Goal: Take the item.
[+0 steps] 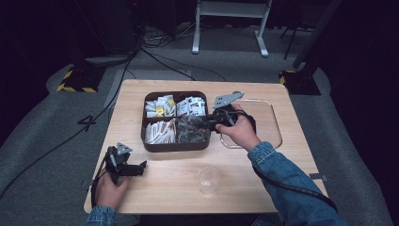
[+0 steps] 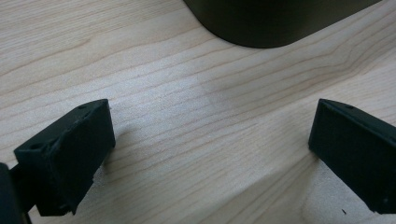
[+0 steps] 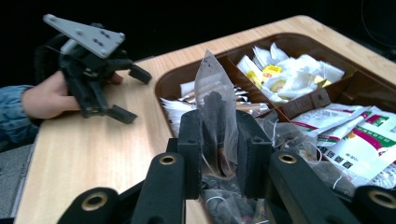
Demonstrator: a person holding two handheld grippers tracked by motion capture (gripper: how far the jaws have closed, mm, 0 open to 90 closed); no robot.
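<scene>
Table [image 1: 155,186] is pale wood with a matt, smooth grain. The divided box [image 1: 175,146] looks like dark matt plastic, stuffed with glossy paper sachets [image 3: 359,140]. The teabag [image 3: 215,100] in the right gripper [image 3: 218,140] is clear, crinkly film. Cup [image 1: 208,179] is clear plastic, tray [image 1: 273,122] too. Denim sleeve [image 1: 287,176].

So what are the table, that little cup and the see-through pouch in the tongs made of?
The table looks like pale wood or wood-look laminate, matt: grain lines run across it. The cup seems clear plastic, since the tabletop shows through its walls. The pouch held in the right tongs looks like thin translucent mesh or film, with dark contents showing through; likely a tea bag.
</scene>
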